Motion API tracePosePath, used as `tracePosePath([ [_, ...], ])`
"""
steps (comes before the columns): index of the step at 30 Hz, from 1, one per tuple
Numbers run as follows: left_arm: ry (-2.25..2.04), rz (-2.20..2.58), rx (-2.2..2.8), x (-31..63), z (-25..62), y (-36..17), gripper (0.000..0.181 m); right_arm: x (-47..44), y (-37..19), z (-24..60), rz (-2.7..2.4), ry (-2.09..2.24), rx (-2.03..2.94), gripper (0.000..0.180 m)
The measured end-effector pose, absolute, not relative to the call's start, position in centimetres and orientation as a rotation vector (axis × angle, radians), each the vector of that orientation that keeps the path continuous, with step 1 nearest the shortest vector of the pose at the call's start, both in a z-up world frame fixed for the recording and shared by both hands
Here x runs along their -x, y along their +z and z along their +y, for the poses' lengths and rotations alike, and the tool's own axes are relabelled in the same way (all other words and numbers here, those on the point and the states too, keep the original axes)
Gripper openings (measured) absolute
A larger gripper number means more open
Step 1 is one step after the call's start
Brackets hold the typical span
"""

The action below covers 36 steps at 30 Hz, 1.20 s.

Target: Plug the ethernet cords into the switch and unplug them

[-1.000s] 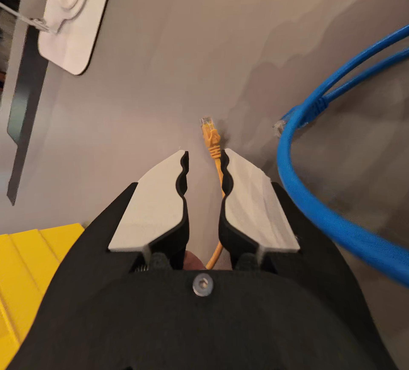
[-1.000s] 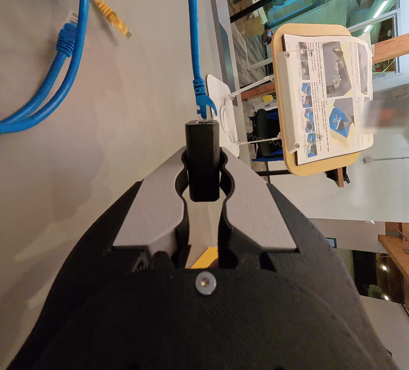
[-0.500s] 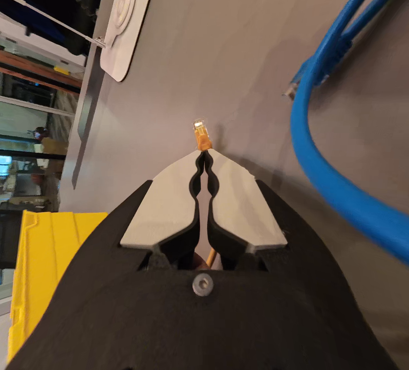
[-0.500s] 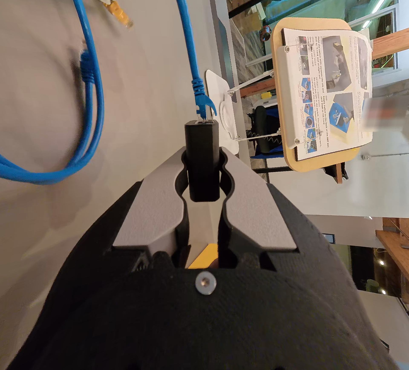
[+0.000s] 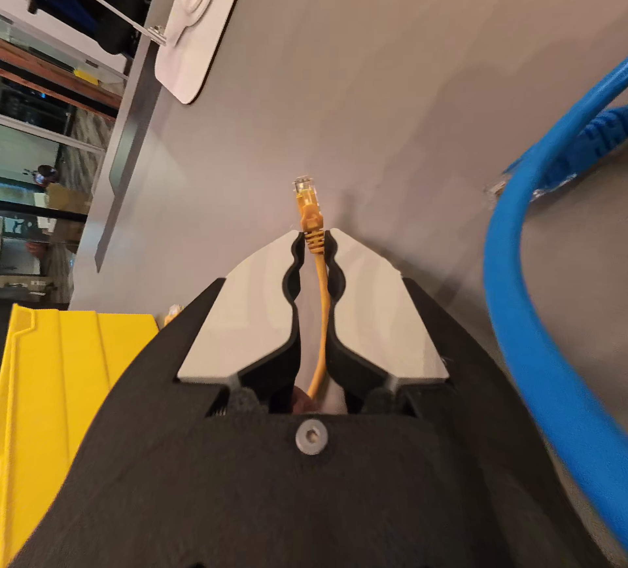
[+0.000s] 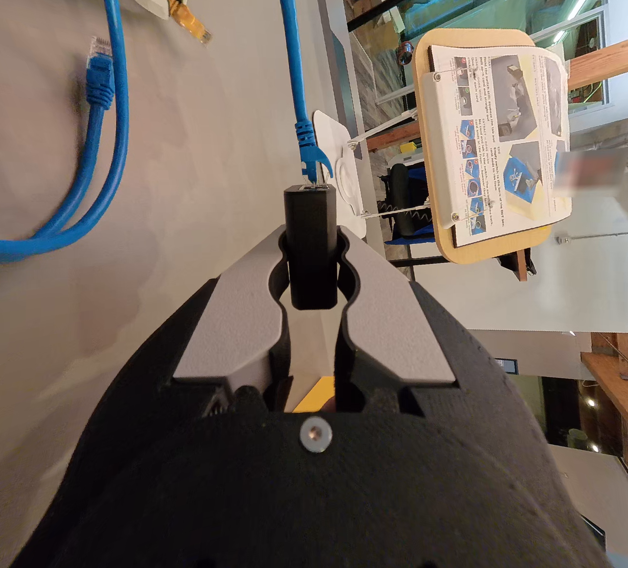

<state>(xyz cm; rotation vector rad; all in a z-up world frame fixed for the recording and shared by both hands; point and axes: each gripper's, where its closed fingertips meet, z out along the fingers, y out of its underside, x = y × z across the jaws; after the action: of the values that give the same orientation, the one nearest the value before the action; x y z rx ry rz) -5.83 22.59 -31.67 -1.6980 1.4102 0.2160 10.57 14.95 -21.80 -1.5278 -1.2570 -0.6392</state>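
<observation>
Only from the right, switch point(image 6: 311, 245) shows plugged.

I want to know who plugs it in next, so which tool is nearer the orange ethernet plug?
Left. The left tool is shut on the orange ethernet plug at its boot; the right tool, holding the black switch, is well apart.

Left hand-held gripper point(image 5: 313, 235) nearly closed, right hand-held gripper point(image 6: 311, 234) clamped.
</observation>
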Motion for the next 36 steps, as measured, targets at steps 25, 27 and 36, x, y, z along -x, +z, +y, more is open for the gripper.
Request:
tracePosePath([
  [25, -0.565, 1.860, 2.053, 5.6, 17.7, -29.6, 0.010, -9.0, -23.0, 16.0, -1.361, -0.709, 1.479, 0.022],
  [27, -0.527, 1.913, 2.078, 5.8, 17.4, -31.5, 0.010, -9.0, -23.3, 15.8, -1.374, -0.706, 1.484, 0.022],
  [36, -0.295, 1.862, 1.873, 5.9, 19.1, -31.9, 0.032, -9.1, -23.8, 15.4, -1.376, -0.685, 1.497, 0.022],
])
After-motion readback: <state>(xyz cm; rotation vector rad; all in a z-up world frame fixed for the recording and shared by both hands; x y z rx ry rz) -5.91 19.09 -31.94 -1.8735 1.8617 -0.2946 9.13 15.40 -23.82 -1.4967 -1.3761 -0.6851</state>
